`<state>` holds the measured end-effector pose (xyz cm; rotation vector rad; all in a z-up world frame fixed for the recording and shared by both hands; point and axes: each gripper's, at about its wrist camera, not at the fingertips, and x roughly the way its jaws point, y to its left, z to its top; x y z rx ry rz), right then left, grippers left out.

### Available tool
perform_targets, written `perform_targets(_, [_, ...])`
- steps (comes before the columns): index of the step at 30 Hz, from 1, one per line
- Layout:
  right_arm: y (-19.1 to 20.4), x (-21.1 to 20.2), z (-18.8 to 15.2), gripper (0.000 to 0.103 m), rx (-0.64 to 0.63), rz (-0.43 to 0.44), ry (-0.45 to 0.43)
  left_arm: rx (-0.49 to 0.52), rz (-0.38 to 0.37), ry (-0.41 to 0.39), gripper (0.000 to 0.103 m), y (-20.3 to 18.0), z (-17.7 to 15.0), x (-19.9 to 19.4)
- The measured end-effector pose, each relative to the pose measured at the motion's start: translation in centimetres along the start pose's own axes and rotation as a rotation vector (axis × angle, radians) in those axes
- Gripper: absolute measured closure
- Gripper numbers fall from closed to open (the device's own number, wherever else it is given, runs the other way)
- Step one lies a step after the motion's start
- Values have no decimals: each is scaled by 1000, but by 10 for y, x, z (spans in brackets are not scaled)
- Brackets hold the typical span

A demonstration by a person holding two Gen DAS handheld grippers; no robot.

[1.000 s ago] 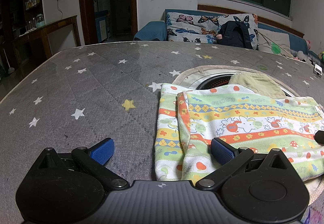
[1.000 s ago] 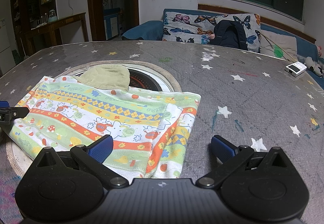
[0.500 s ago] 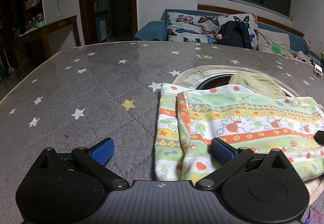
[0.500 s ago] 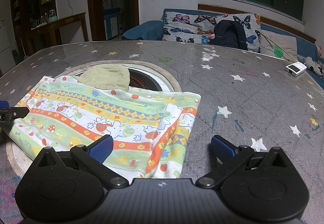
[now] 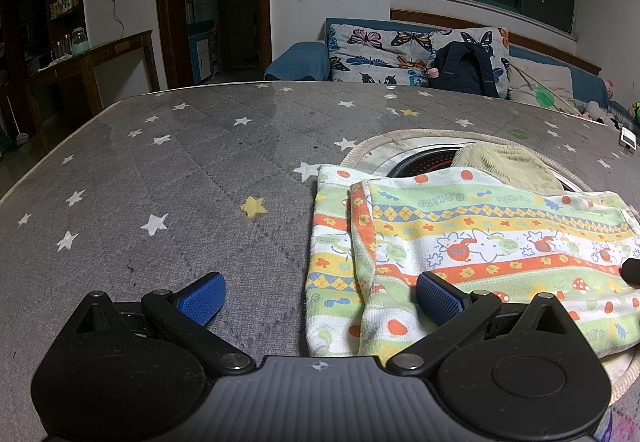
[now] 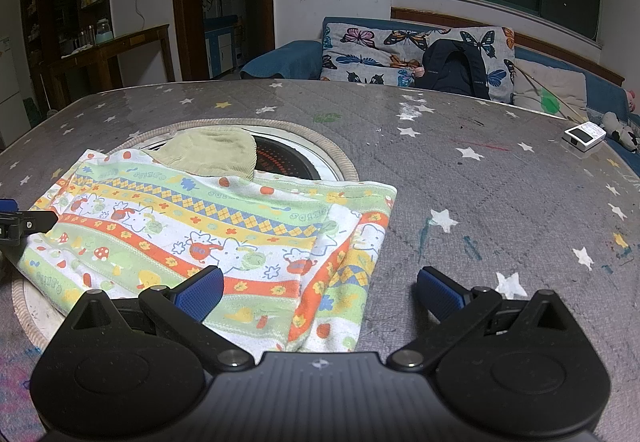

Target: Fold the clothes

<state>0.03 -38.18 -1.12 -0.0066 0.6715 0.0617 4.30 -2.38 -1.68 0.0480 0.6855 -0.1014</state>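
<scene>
Star-printed grey cloth covers the big table (image 5: 168, 178), and near its middle a folded patterned garment (image 6: 208, 230), striped in green, orange and yellow with little cartoon animals, lies flat across a round braided-rim opening (image 6: 344, 166), with a smaller olive-beige cloth (image 6: 212, 154) just behind it, touching its far edge. Both tools sit low at the garment's near corners, the left gripper (image 5: 320, 292) with its jaws spread wide and empty, one blue pad over the fabric's edge, and the right gripper (image 6: 318, 290) equally wide apart, gripping nothing. A small white device (image 6: 584, 136) rests well apart near the table's far right edge.
</scene>
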Motion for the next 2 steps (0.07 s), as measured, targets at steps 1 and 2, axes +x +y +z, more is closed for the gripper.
perform_targets(1, [0,0,0,0,0,0,0,1,1,0,0,0,0,0])
perform_targets(2, [0,0,0,0,0,0,0,2,1,0,0,0,0,0])
